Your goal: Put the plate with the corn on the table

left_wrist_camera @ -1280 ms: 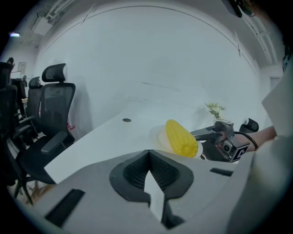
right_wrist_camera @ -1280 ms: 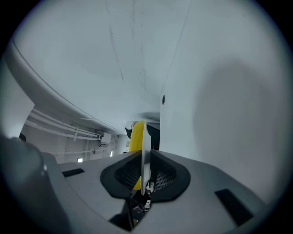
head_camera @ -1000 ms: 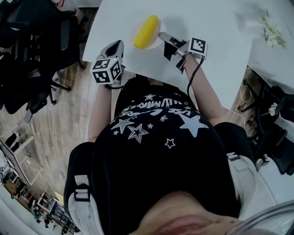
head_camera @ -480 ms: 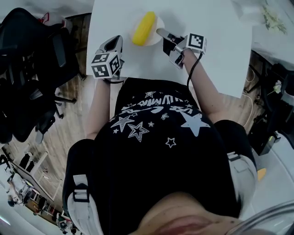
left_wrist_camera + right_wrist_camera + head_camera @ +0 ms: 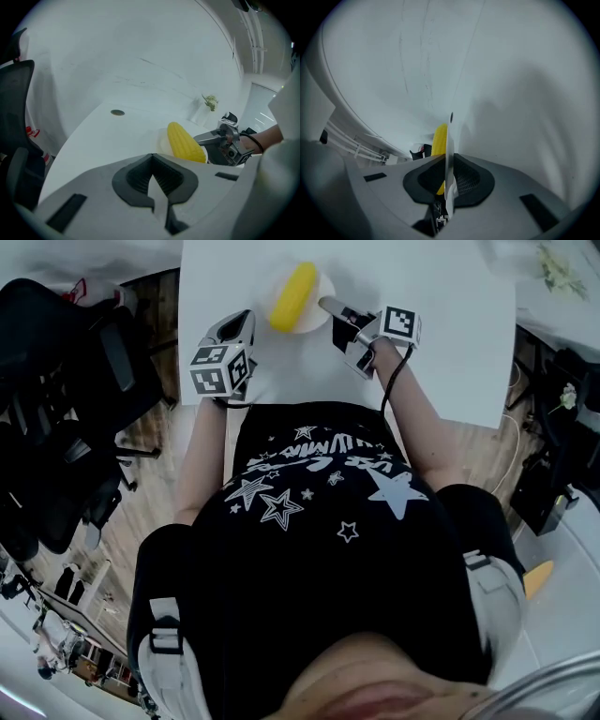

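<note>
Right gripper pinching the rim of a corn-bearing plate over a white table; left gripper idle beside it.

The white plate (image 5: 322, 284) sits toward the far left of the table (image 5: 441, 352), with the yellow corn cob (image 5: 292, 296) lying across it. Whether the plate's base rests on the table cannot be determined. The right gripper (image 5: 329, 307) reaches in from the plate's right side; its own view shows the jaws clamped on the thin plate rim (image 5: 449, 154), the cob (image 5: 439, 133) just behind. The left gripper (image 5: 235, 327) is near the plate's near-left side, apart from it, jaws pressed together with nothing between them. A black office chair (image 5: 75, 381) stands left of the table.
</note>
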{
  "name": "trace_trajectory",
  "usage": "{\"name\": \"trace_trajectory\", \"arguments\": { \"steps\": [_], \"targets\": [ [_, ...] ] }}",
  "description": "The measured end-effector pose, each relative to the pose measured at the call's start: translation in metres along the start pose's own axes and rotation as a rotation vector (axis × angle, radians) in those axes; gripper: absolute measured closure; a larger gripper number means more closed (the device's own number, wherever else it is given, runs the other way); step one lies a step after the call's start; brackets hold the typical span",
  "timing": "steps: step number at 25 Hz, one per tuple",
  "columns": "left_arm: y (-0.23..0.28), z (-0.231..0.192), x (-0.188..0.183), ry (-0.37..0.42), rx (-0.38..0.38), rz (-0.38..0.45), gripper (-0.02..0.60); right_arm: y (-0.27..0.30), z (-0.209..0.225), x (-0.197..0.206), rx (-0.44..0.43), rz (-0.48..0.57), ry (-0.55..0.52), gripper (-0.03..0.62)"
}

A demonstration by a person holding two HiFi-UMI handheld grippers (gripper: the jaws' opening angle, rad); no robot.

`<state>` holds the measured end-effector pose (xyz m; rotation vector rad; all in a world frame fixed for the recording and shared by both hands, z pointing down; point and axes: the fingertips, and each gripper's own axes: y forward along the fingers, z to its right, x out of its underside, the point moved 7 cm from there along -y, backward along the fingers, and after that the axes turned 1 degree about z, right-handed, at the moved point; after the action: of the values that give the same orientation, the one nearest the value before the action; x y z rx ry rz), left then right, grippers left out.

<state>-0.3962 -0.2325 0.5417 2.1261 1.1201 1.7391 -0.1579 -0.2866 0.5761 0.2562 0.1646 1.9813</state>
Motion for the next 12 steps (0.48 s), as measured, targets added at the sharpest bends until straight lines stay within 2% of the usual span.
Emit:
{"name": "trace_trajectory", "arguments": {
  "steps": [12],
  "targets": [
    [0.0008, -0.0031, 0.0062, -0.008, 0.02, -0.019, 0.577, 0.0074, 0.0079, -0.0002, 0.058, 0.009, 0.022, 0.557]
  ]
}}
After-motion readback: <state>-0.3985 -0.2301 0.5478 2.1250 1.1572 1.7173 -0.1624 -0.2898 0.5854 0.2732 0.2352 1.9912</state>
